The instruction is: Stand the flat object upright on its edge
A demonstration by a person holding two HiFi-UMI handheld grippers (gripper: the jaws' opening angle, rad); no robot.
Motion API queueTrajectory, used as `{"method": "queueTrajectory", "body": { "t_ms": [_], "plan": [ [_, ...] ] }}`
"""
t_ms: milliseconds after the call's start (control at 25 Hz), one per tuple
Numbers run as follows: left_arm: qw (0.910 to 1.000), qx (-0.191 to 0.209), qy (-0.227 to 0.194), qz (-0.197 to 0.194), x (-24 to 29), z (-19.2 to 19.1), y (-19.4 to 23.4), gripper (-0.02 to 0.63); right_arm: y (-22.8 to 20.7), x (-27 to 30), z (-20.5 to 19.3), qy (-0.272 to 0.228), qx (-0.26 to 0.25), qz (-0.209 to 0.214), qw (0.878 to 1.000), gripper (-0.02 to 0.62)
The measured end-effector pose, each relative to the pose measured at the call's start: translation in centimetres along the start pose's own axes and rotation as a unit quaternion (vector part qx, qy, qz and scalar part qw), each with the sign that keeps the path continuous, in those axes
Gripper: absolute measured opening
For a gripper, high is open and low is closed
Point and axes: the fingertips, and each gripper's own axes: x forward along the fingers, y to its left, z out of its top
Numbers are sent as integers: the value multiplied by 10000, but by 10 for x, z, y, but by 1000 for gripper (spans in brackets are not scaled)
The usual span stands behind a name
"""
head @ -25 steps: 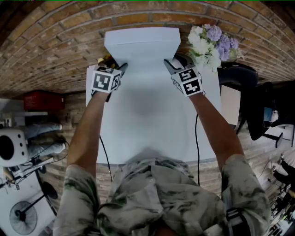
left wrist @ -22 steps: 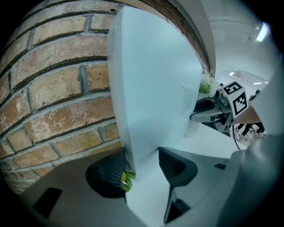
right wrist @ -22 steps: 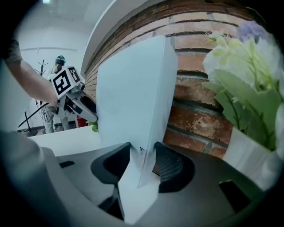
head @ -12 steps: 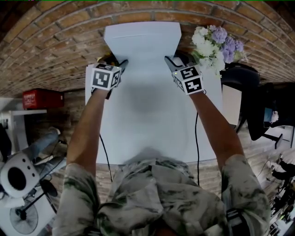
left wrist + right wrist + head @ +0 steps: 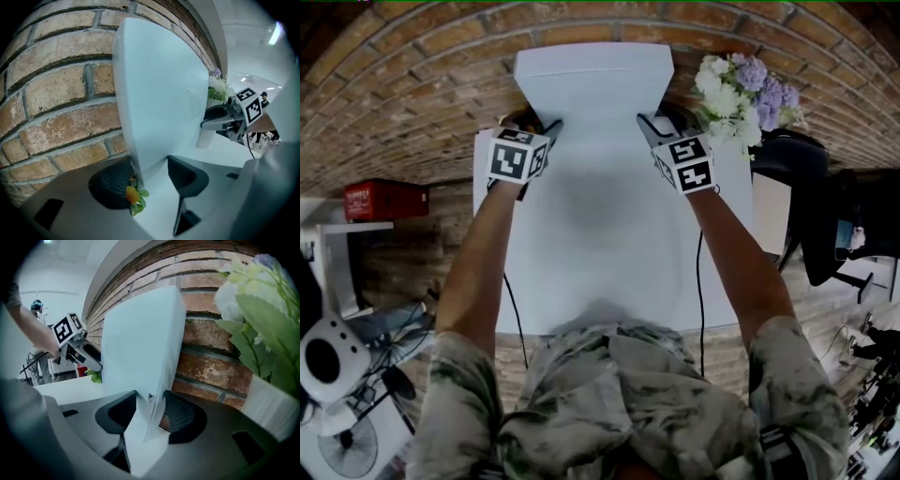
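- Upright flat panel rests on its long edge at table far side, by brick wall, equidistant btwn grippers.
- L gripper jaws pinch its left end.
- R gripper jaws, opening, hold its right end btwn pads.

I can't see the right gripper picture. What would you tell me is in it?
A white board stands upright in front of a brick wall, its side edge between the two dark jaws of the right gripper, which are opening. The left gripper holds the board's far edge, and pale flowers sit at the right.
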Motion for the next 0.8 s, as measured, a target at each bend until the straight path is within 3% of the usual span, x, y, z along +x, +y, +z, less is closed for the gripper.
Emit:
{"method": "queueTrajectory", "body": {
  "t_ms": [800],
  "plan": [
    [9992,-186,-40,363,-10,-11,6,250,-3,-8,-10,49,388,-182,9991,219]
  ]
}}
